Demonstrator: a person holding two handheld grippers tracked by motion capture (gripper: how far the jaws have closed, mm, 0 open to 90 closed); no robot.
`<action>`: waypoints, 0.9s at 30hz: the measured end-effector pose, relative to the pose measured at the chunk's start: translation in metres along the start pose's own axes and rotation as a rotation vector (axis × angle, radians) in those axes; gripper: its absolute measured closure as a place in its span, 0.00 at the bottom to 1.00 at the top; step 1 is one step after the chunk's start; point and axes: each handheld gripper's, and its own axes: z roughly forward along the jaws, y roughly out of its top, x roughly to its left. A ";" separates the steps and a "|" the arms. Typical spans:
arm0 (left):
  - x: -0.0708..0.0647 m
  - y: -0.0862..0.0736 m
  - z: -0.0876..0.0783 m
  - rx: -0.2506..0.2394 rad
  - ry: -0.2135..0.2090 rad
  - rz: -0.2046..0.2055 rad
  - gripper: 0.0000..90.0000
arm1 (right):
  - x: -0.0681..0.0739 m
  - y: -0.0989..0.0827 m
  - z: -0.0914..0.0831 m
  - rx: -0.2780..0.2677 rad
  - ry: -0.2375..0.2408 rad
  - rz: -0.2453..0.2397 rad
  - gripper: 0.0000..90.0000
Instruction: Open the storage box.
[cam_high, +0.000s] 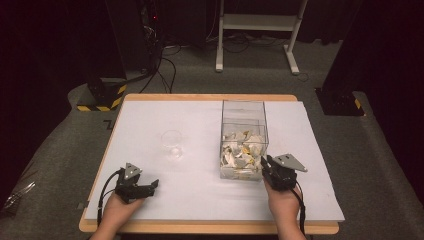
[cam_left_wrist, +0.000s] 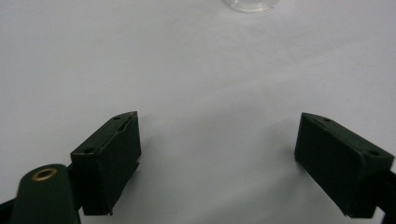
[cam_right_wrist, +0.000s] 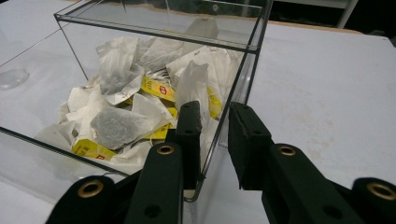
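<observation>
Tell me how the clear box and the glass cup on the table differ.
The clear box is tall with square walls; the glass cup is low and round. The clear box holds a heap of tea bags; nothing shows inside the glass cup. The right tongs straddle the clear box's near wall; the glass cup stands untouched. Both are transparent and stand upright on the white table.

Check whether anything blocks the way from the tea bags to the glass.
The box's clear wall stands between the tea bags and the glass; beyond it, nothing visible lies on the white table.
</observation>
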 end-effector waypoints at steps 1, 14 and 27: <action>0.000 0.000 0.000 0.000 0.000 0.000 0.17 | 0.000 0.000 0.000 0.000 0.000 0.000 0.83; 0.000 0.000 0.000 0.000 0.000 0.000 0.17 | 0.005 -0.006 -0.010 -0.007 0.004 -0.023 0.82; 0.000 0.000 0.000 0.000 0.000 0.000 0.17 | 0.006 -0.009 -0.014 -0.019 0.006 -0.033 0.79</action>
